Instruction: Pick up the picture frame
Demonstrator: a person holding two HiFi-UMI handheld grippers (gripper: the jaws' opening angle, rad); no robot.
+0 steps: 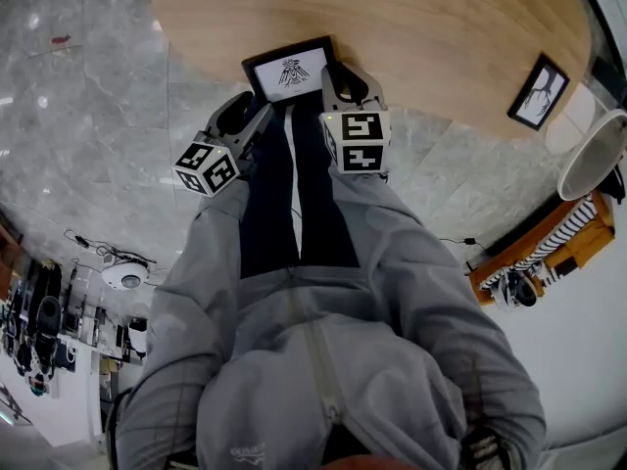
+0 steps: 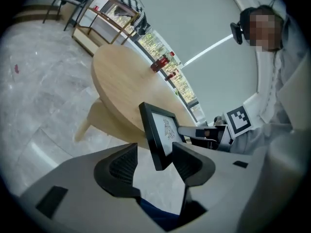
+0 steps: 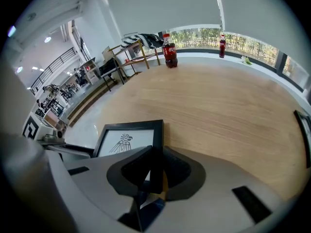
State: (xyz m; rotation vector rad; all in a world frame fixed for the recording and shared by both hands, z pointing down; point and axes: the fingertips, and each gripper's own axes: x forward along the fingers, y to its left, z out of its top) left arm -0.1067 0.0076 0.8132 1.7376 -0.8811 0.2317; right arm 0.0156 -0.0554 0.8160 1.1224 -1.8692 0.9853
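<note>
The picture frame [image 1: 290, 70], black with a bird drawing on white, is held at the near edge of the round wooden table [image 1: 411, 27]. My right gripper [image 1: 343, 84] grips its right side. In the right gripper view the jaws [image 3: 156, 152] are shut on the frame's black edge [image 3: 127, 142]. My left gripper [image 1: 247, 117] is at the frame's lower left. In the left gripper view its jaws [image 2: 154, 152] stand wide open, with the frame's corner [image 2: 158, 130] between them, close to the right pad and not pinched.
A second black picture frame [image 1: 538, 91] lies at the table's right edge. Two cola bottles [image 3: 169, 51] stand on the table's far side. A white round seat [image 1: 593, 155] and a wooden rack with striped cloth [image 1: 549, 253] stand to the right. Grey marble floor [image 1: 88, 96] surrounds the table.
</note>
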